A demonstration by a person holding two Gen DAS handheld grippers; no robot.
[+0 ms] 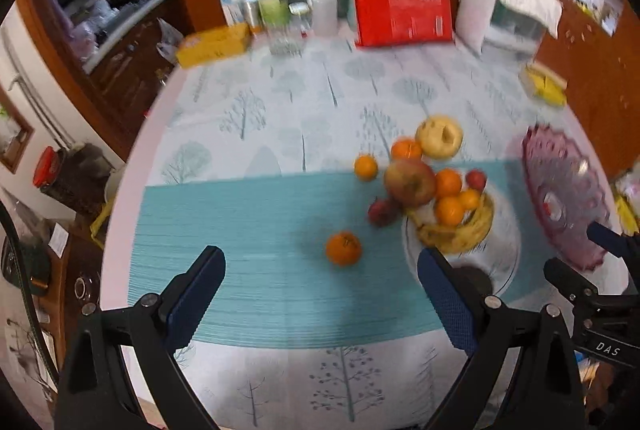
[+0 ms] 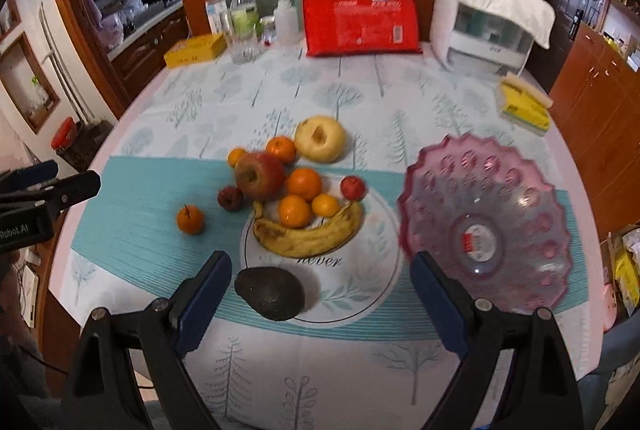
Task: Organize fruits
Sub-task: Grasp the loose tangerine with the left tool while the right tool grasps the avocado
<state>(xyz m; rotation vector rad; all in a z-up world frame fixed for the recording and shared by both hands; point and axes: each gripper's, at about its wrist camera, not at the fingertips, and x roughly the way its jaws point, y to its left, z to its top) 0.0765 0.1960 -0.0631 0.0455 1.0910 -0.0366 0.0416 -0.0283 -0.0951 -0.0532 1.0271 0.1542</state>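
Note:
A pile of fruit lies mid-table: a big red apple (image 2: 259, 175), a yellow pear (image 2: 320, 139), several oranges, two small red fruits, a banana (image 2: 308, 236) and a dark avocado (image 2: 269, 293), partly on a white round mat (image 2: 360, 282). A lone orange (image 2: 190, 219) sits left on the teal placemat (image 2: 132, 230); it also shows in the left wrist view (image 1: 343, 248). A pink glass bowl (image 2: 486, 234) stands right of the fruit. My right gripper (image 2: 320, 290) is open, above the avocado. My left gripper (image 1: 320, 290) is open and empty above the placemat.
At the table's back stand a red package (image 2: 360, 25), bottles (image 2: 242, 25), a yellow box (image 2: 195, 50) and a white appliance (image 2: 488, 21). A yellow tissue pack (image 2: 524, 105) lies at the right edge. Wooden cabinets flank the table.

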